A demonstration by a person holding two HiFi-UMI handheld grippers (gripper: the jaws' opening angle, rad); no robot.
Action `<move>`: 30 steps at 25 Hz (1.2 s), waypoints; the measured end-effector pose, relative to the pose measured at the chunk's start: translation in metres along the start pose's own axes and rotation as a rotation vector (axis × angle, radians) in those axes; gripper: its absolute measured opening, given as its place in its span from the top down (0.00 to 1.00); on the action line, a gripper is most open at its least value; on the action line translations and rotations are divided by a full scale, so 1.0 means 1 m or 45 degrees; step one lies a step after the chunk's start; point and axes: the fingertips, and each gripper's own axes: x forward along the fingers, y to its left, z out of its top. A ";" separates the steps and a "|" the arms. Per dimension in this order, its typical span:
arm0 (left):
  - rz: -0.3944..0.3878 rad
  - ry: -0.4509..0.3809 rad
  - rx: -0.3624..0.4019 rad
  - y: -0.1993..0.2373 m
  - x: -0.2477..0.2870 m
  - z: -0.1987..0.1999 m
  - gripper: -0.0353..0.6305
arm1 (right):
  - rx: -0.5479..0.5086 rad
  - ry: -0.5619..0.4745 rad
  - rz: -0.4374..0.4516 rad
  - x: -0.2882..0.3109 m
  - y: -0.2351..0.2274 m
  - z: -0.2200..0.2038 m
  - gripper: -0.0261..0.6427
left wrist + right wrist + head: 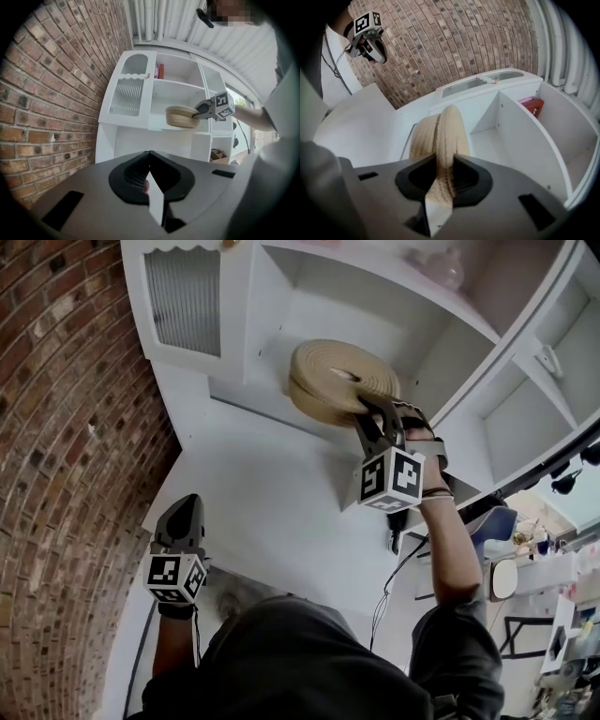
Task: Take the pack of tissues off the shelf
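A round woven basket (328, 381) sits on the middle shelf of the white shelf unit (272, 474). My right gripper (375, 413) is shut on the basket's near rim, and in the right gripper view the rim (443, 140) stands pinched between the two jaws. A red pack (533, 105) lies at the back of the upper compartment, seen small in the left gripper view (160, 71). My left gripper (185, 512) hangs low at the left, away from the shelf. Its jaws meet with nothing between them.
A brick wall (66, 427) runs along the left side. A cabinet door with ribbed glass (183, 301) closes the unit's upper left. Open white compartments (525, 409) lie to the right of the basket. A cable (394, 577) hangs below my right arm.
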 end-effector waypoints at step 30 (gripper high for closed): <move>0.105 0.097 0.088 0.017 -0.047 -0.013 0.94 | -0.083 -0.217 0.270 -0.009 0.302 0.073 0.83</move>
